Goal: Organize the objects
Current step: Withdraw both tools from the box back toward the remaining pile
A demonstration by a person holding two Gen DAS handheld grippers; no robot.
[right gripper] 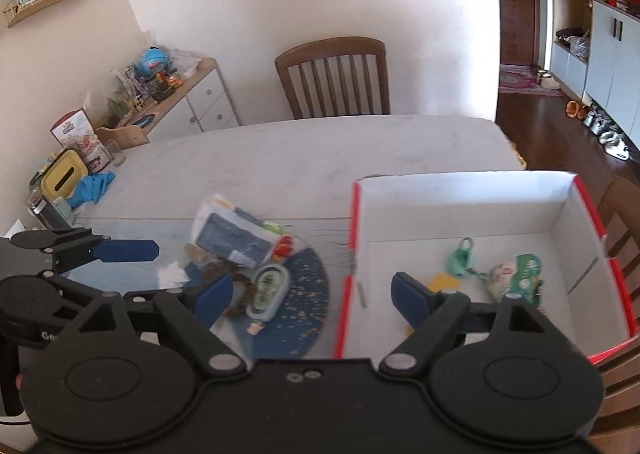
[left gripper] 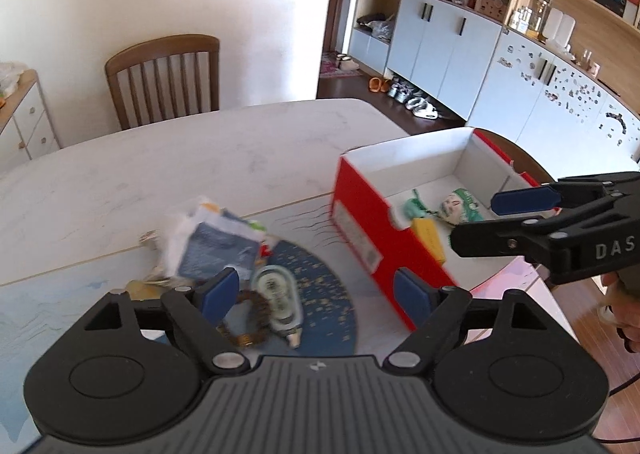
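Observation:
A red box with a white inside (left gripper: 362,230) (right gripper: 576,214) stands on the table's right. In it lie a yellow block (left gripper: 430,240) (right gripper: 442,281), a teal keychain (left gripper: 412,210) (right gripper: 460,260) and a green-and-white packet (left gripper: 460,206) (right gripper: 520,278). Left of the box, a pile lies on a blue mat (left gripper: 320,294) (right gripper: 304,294): a blue-and-white pouch (left gripper: 218,250) (right gripper: 234,238), a correction tape (left gripper: 278,296) (right gripper: 268,292) and a brown bead bracelet (left gripper: 250,314) (right gripper: 240,296). My left gripper (left gripper: 316,294) is open above the pile. My right gripper (right gripper: 312,298) is open and empty over the box's near-left wall.
A wooden chair (left gripper: 164,80) (right gripper: 334,78) stands at the table's far side. A sideboard with clutter (right gripper: 176,94) is at the left. A yellow tissue box (right gripper: 64,178) and blue cloth (right gripper: 92,186) sit at the table's left edge. Cabinets (left gripper: 460,38) line the right.

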